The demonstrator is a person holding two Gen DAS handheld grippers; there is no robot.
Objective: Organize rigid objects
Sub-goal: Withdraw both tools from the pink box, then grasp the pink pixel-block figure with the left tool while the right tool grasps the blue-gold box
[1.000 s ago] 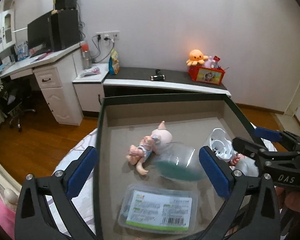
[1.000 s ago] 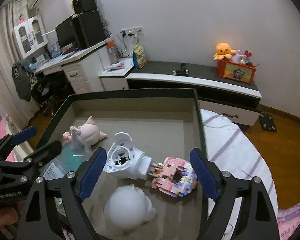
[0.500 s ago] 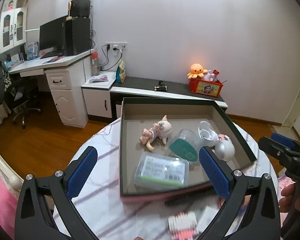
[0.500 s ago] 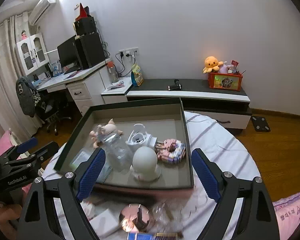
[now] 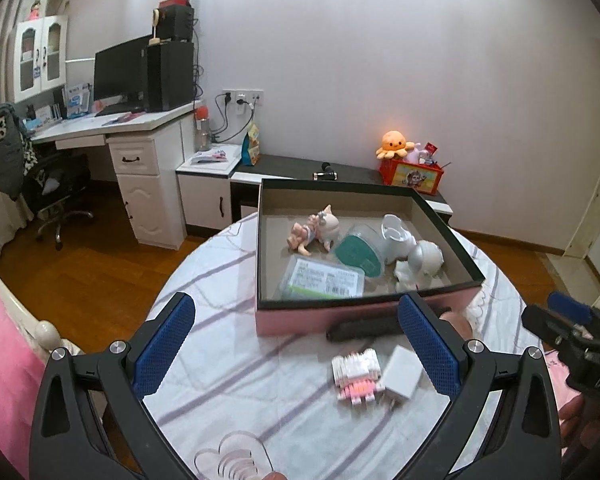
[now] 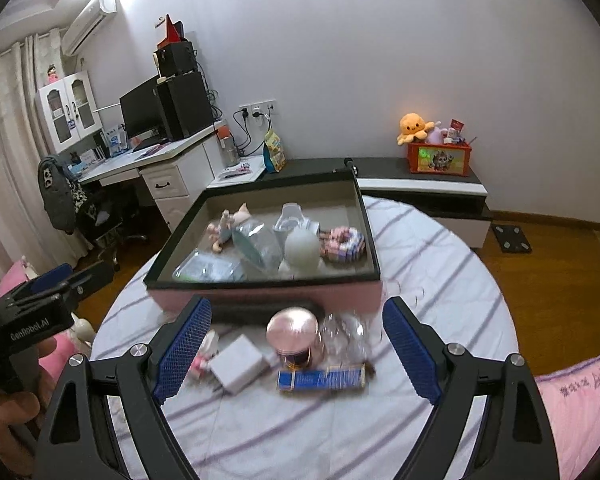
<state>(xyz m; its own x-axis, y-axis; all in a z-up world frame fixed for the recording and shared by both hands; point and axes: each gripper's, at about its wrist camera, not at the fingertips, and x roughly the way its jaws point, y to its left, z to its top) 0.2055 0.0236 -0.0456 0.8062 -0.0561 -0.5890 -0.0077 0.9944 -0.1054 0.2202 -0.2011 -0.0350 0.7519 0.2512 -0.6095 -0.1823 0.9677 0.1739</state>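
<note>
The white charger block (image 6: 239,365) before the pink box (image 6: 268,298) is judged light, stiff (best taken by its flat sides); both tongs are seen wide, empty.

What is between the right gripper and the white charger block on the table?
Nothing visible. The right gripper is open and empty, and the white charger block lies bare on the tablecloth near its left finger, beside the pink round case.
</note>
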